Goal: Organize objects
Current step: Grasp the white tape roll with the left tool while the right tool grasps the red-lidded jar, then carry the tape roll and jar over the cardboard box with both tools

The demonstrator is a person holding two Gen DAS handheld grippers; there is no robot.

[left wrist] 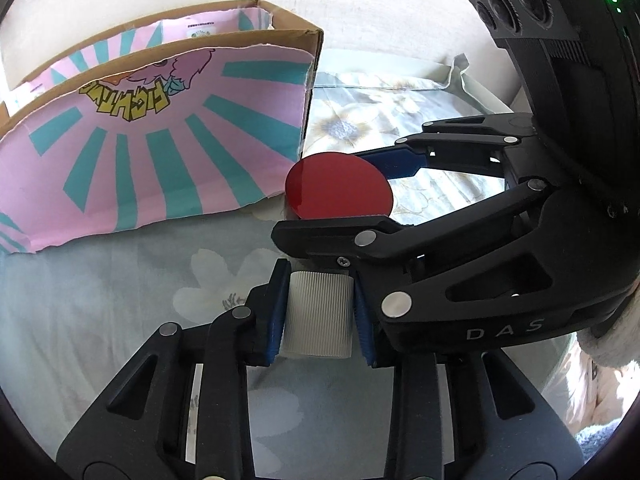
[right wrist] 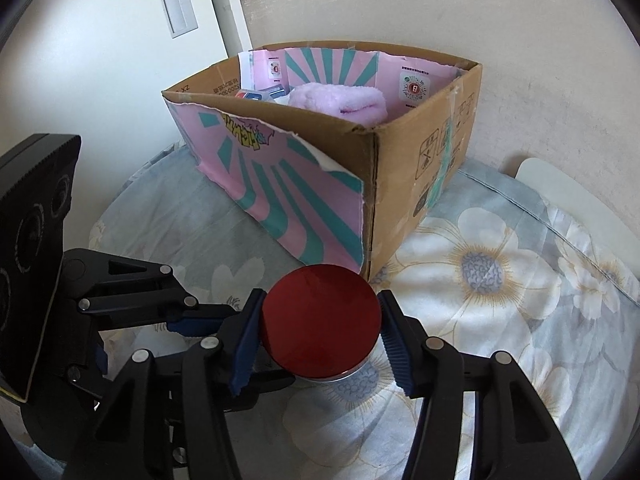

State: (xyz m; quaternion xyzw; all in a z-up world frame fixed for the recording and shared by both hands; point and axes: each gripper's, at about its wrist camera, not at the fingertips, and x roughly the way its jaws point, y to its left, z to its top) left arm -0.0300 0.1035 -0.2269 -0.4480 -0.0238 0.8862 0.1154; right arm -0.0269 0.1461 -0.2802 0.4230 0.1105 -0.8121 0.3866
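Two grippers w/ loads: left gripper [left wrist: 320,316] clamps a ribbed white cap [left wrist: 318,316]; right gripper [right wrist: 320,336] pinches a red-lidded jar [right wrist: 320,320] by its sides, just above the floral sheet [right wrist: 500,280], near the box [right wrist: 400,184] corner. Pink towel [right wrist: 344,104] inside box.

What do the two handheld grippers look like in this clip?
Both are matte black linkage frames with silver pivot pins and ribbed blue finger pads. The right gripper reads "DAS" in pale letters and carries a black multi-lens camera block with a green light. No cables visible.
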